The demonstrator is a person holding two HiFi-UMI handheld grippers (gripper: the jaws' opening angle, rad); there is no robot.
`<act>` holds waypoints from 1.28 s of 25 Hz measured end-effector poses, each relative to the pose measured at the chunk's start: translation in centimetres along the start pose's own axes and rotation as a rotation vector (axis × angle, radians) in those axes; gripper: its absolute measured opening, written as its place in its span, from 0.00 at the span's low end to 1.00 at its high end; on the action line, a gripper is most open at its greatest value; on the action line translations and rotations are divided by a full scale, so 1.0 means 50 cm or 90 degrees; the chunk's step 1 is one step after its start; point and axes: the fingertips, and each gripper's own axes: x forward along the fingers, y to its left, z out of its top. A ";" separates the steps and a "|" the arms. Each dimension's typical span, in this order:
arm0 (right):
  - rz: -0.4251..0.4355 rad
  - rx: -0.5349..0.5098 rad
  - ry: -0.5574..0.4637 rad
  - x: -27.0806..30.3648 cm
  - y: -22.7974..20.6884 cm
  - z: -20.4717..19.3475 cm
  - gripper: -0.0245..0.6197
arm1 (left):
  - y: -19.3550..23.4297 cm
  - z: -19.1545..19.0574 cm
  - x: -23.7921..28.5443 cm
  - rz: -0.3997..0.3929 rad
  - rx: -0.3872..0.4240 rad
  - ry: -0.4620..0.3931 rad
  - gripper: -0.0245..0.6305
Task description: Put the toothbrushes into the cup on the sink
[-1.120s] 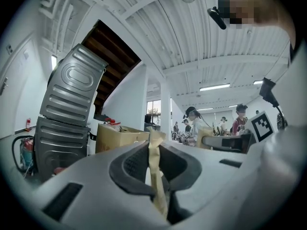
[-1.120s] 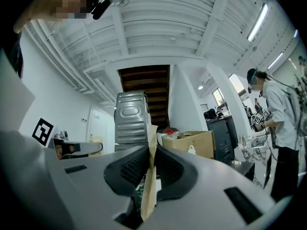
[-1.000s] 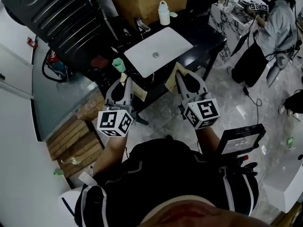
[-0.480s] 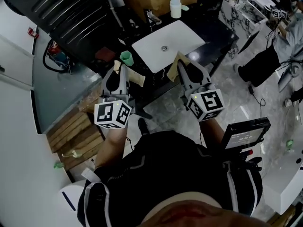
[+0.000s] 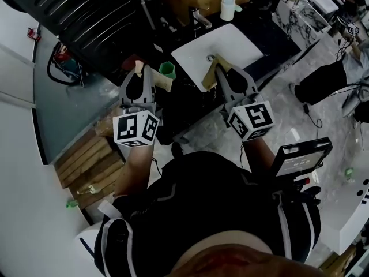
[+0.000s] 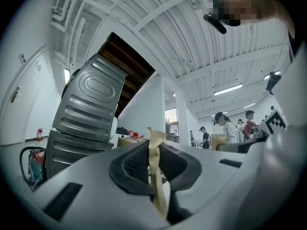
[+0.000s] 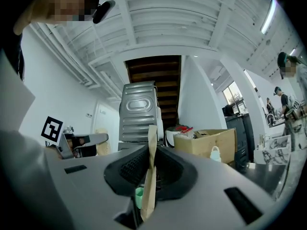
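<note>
My left gripper [image 5: 141, 73] and right gripper [image 5: 222, 71] each pinch a paper-wrapped toothbrush [image 7: 150, 166]. I should approach the green cup [image 5: 167, 70] beside the sink's [image 5: 242, 45] left edge slowly, tips aimed down.

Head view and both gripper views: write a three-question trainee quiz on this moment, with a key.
1. True or false: the left gripper is empty.
2. Where does the green cup stand? A: inside the white sink. B: on the dark counter, beside the sink. C: on the floor.
3. What is clamped in the right gripper?

Key
1. False: its jaws are shut on a tan packet.
2. B.
3. A second tan packet, flat and upright between the pads.
</note>
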 end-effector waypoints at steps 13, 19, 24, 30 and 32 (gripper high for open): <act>-0.040 -0.008 0.023 0.151 0.028 -0.052 0.12 | 0.121 -0.086 0.119 -0.053 -0.016 0.008 0.09; -0.058 -0.013 0.031 0.187 0.033 -0.069 0.12 | 0.135 -0.141 0.168 -0.084 -0.007 0.029 0.09; -0.076 -0.017 0.036 0.208 0.036 -0.086 0.12 | 0.145 -0.195 0.197 -0.112 -0.006 0.044 0.09; -0.102 -0.021 0.042 0.225 0.037 -0.105 0.12 | 0.145 -0.262 0.218 -0.144 -0.004 0.068 0.09; -0.107 -0.023 0.045 0.227 0.041 -0.115 0.12 | 0.142 -0.284 0.220 -0.155 -0.002 0.076 0.09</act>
